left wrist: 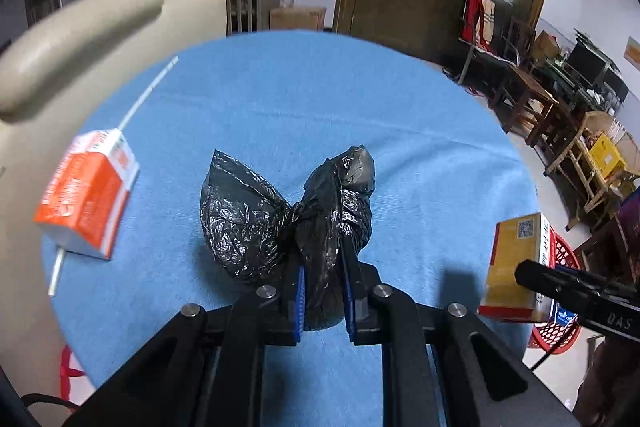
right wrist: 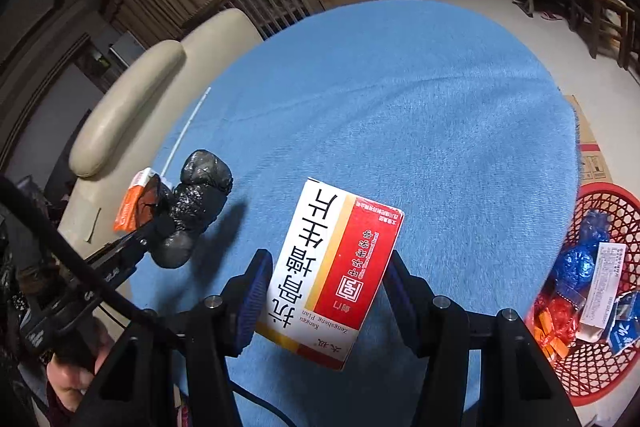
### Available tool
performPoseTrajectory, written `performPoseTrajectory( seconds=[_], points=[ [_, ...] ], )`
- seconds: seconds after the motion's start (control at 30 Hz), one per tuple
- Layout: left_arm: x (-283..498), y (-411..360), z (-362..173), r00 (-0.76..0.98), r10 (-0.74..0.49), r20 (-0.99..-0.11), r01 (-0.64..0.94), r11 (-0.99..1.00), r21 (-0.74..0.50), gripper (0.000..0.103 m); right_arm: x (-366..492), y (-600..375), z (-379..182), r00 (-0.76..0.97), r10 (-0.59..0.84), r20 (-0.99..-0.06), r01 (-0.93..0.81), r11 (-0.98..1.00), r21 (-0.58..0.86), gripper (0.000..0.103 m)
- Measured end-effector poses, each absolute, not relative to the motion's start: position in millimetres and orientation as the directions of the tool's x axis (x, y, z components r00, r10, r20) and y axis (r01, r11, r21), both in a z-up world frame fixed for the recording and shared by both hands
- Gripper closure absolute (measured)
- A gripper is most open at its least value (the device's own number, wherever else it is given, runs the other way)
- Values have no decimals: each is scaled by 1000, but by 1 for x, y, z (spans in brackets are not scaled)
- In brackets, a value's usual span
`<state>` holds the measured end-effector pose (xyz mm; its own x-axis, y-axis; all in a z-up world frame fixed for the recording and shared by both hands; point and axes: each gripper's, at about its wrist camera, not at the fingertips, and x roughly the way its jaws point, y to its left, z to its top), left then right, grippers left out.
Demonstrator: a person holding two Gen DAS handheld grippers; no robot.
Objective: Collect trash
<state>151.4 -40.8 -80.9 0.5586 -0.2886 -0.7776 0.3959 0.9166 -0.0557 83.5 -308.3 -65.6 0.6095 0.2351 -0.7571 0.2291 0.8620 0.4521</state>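
My left gripper [left wrist: 323, 259] is shut on a crumpled black plastic bag [left wrist: 256, 219], held over the blue round table [left wrist: 400, 115]; the bag also shows in the right wrist view [right wrist: 192, 215]. My right gripper [right wrist: 326, 275] is shut on a white, red and yellow medicine box [right wrist: 332, 267], held above the table; the box also shows in the left wrist view [left wrist: 516, 263]. An orange and white carton [left wrist: 88, 195] lies at the table's left edge beside a thin white straw [left wrist: 148, 95].
A red mesh basket [right wrist: 612, 211] with several wrappers and boxes stands on the floor right of the table. A cream sofa [left wrist: 80, 39] borders the table's left side. Wooden chairs and clutter [left wrist: 560, 107] line the right wall.
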Motion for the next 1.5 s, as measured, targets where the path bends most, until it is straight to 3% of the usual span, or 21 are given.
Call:
performPoseTrajectory(
  seconds=[0.47, 0.73, 1.27, 1.5],
  points=[
    [74, -50, -24, 728, -250, -639, 395, 914, 93, 87, 30, -311, -39, 672, 227, -705, 198, 863, 466, 43],
    [56, -55, -16, 744, -257, -617, 410, 904, 117, 87, 27, -309, -39, 673, 232, -702, 189, 864, 467, 43],
    [55, -57, -29, 733, -230, -640, 410, 900, 145, 87, 30, -310, -53, 662, 240, -710, 200, 856, 476, 43],
    [87, -29, -68, 600, -266, -755, 399, 917, -6, 87, 40, -308, -76, 619, 188, -762, 240, 879, 412, 43]
  ],
)
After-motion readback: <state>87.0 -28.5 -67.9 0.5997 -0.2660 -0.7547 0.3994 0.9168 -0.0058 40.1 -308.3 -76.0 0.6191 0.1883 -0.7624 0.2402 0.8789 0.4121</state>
